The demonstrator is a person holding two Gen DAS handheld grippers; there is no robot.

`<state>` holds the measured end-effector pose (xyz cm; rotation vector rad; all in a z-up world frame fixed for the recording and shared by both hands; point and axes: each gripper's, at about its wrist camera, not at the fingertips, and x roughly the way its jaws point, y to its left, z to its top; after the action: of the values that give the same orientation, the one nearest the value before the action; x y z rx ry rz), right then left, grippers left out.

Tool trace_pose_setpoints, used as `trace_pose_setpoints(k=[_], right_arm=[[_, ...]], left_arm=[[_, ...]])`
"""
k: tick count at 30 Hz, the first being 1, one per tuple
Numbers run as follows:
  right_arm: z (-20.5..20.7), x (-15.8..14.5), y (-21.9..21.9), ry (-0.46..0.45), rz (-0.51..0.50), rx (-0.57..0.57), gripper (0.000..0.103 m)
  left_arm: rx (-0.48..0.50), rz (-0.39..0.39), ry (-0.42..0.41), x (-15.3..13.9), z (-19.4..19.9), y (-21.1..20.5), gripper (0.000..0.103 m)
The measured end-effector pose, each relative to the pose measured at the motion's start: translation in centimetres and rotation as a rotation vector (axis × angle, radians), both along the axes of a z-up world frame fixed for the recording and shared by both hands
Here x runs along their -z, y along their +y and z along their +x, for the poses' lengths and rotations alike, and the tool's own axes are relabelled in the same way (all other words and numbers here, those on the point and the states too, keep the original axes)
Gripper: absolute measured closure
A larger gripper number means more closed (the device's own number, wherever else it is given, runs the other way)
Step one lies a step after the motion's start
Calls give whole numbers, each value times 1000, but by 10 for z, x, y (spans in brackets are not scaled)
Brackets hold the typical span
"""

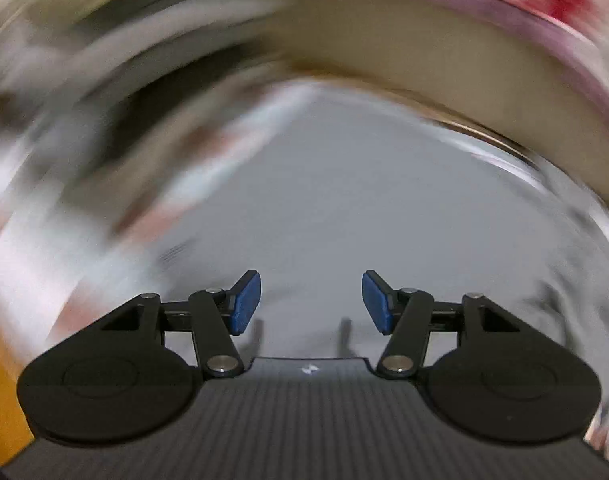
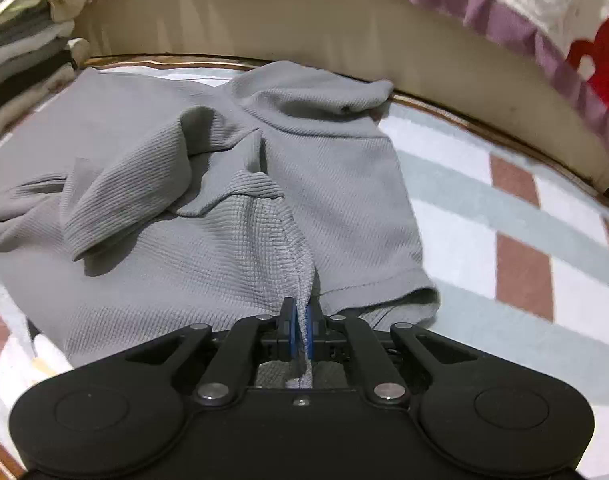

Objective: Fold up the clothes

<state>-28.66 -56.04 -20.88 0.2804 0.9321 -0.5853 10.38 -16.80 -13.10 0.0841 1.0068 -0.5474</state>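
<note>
One grey shirt [image 2: 192, 208], one stack of folded clothes [image 2: 20, 52], two grippers.

- The work surface is covered with a checked cloth [image 2: 516, 216], pale blue-grey and white bands with dusty red-brown squares.
- A thin brass-coloured edge [image 2: 444, 109] runs along the far side of it.
- Right behind that is a plain beige padded panel [image 2: 304, 20], looks like the side of a bed or sofa.
- On top of the panel hangs a white lacy cover with a purple frill [image 2: 476, 12] and a red patch [image 2: 600, 64] at the right.
- Light is soft, indoor and a bit warm.
- The left view is too blurred to add much.
</note>
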Motion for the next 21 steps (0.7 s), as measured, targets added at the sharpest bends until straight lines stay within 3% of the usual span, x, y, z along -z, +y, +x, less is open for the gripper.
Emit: trace_pose_setpoints(k=[3,5,8,13,15,17,18,19,21], right_arm=[[4,1,0,8,-7,28,98],[4,3,2,8,-2,42,98],[-3,4,3,-30,35,77,97],[-5,-2,6,-34,23,87,97],[-6,-3,7,-67,45,86,97],[-7,-5,9,-99,67,85,88],[-8,-6,9,-117,77,83,87],[-8,-8,10,-124,72,86,77],[-7,-15,13,-103,4,107,74]], left_arm=[[-181,-109,24,1,2,67,49],[-211,-151,74,10,-1,86,48],[-258,-228,218,36,6,95,48],[-343,-240,300,61,12,94,48],[-342,-308,395,72,10,96,48],[-345,-386,460,78,8,97,48],[-357,-383,456,80,7,94,48],[-364,-360,443,80,6,91,48],[-384,-324,434,84,6,85,46]])
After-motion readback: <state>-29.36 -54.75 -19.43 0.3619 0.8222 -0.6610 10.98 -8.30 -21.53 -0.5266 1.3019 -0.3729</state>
